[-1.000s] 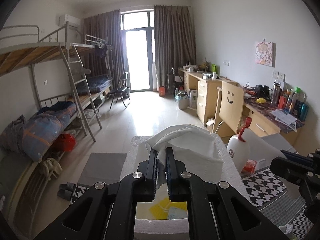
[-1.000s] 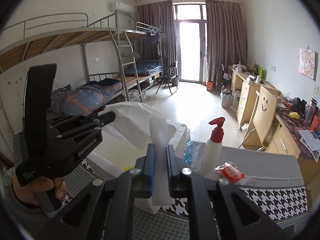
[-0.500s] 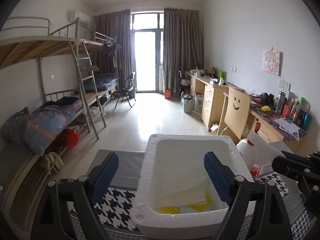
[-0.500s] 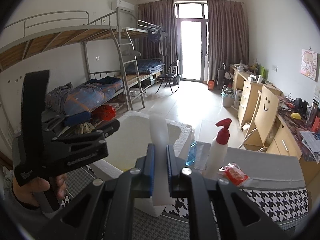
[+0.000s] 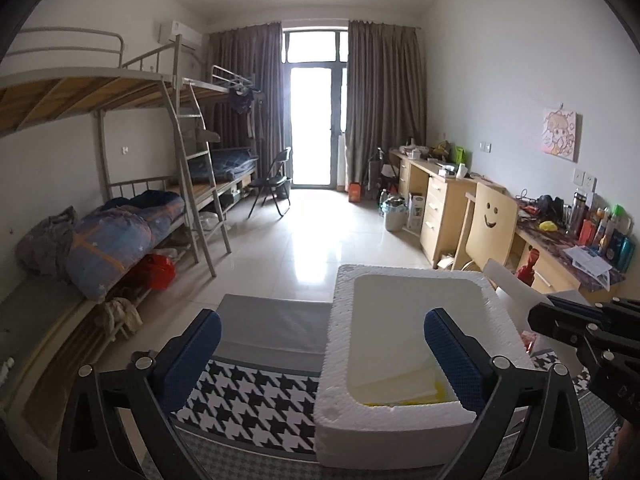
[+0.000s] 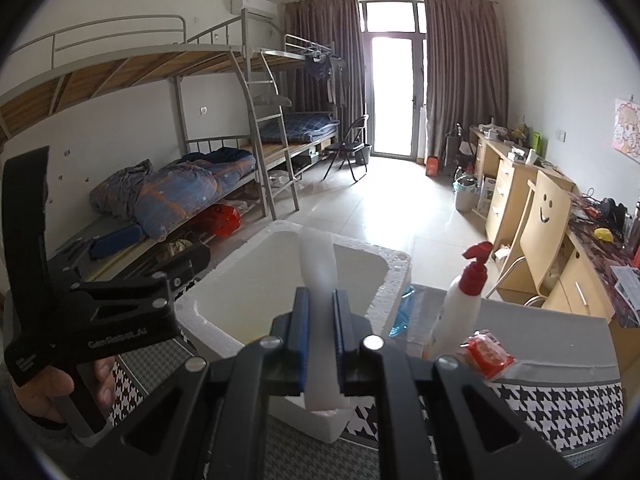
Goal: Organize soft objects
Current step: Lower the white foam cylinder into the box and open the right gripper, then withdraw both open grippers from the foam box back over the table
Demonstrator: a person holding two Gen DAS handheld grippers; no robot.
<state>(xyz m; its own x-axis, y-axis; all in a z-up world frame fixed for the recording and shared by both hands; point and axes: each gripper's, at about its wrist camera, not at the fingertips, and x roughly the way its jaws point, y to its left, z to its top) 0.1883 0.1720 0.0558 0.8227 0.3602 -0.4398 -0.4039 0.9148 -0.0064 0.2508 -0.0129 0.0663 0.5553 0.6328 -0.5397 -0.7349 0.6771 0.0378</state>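
Over foam box (image 5: 404, 364) on desk (image 5: 264, 392): left gripper (image 5: 320, 354) jaws spread wide, empty. Right gripper (image 6: 320, 344) jaws clamped on white foam sheet (image 6: 318, 276), upright above box. We judge: lower sheet flat inside onto stacked sheets (image 5: 400, 384), then release; avoid spray bottle (image 6: 460, 300).

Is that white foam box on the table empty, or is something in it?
Not empty. The foam box is open-topped, and pale folded sheets lie at its bottom over something yellow.
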